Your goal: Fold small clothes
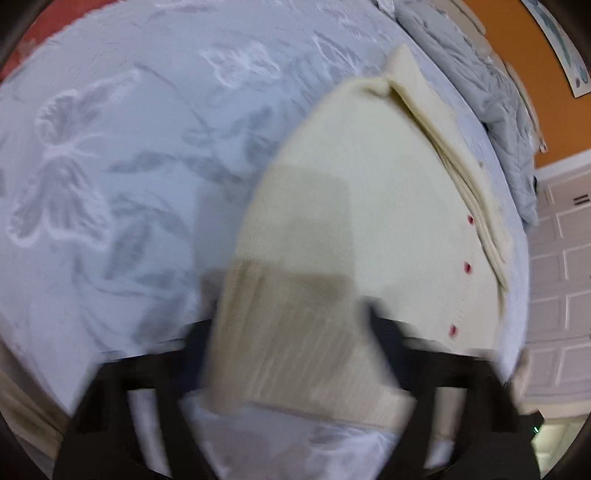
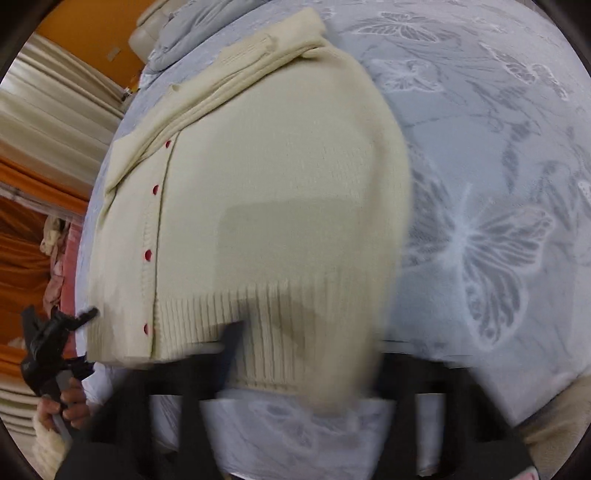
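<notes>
A small cream knit cardigan (image 1: 369, 206) with red buttons lies on a pale blue bedspread (image 1: 110, 166) with butterfly patterns. Its sleeves are folded in along the button side. In the left wrist view my left gripper (image 1: 291, 332) has its black fingers on either side of the ribbed hem, which passes between them. In the right wrist view the cardigan (image 2: 277, 177) lies the same way and my right gripper (image 2: 306, 354) likewise has the ribbed hem between its fingers. Both views are motion-blurred. The left gripper (image 2: 55, 332) also shows at the right view's left edge, held by a hand.
Crumpled grey bedding (image 1: 491, 110) lies at the head of the bed, also in the right wrist view (image 2: 188, 33). Orange walls (image 1: 524, 66), a white panelled door (image 1: 561, 277), and cream curtains (image 2: 55, 122) surround the bed.
</notes>
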Motion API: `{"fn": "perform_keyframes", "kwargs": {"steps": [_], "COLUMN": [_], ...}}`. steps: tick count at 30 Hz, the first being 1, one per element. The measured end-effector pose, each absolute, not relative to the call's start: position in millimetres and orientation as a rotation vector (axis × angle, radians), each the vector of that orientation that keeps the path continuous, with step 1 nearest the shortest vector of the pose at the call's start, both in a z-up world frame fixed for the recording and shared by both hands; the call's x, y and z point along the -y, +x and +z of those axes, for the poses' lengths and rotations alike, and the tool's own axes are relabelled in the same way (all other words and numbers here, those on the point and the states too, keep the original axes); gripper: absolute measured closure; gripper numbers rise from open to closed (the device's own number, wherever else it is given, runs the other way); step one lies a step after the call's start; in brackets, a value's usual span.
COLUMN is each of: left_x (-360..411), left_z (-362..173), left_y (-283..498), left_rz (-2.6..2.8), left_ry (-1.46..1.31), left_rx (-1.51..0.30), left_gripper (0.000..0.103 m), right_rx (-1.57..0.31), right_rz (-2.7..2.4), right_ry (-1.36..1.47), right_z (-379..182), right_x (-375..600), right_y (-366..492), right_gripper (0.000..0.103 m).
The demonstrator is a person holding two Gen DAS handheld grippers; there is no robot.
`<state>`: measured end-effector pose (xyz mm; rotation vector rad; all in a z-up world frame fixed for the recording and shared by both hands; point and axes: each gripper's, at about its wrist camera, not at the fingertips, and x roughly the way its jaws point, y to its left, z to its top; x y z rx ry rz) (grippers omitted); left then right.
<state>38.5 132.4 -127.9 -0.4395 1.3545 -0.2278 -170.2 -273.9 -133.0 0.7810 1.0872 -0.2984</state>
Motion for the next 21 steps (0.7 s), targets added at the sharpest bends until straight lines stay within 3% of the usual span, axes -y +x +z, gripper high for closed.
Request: {"fn": "perform_keyframes", "kwargs": {"steps": [1, 2, 11, 21], "left_x": [-131, -132, -153, -204], "left_z": [-128, -127, -66, -50], "left_y": [39, 39, -1, -129], "left_rz": [-0.239, -0.245, -0.351, -0.41], "left_ry": [-0.44, -0.45, -0.482, -0.394], "left_rx": [-1.374, -1.385, -1.318, -1.424], "left_gripper": [0.089, 0.094, 0.094, 0.094], "right_rx": [-1.073, -1.039, -0.871, -1.052], "right_rz": [-0.287, -0.28, -0.233, -0.141], "right_ry": [0.808, 0.831, 0.783, 0.689], "right_z": [-130, -123, -42, -38], "right_x": [275, 277, 283, 234], "right_y": [-172, -175, -221, -350], "right_gripper": [0.091, 0.092, 0.095, 0.095]}}
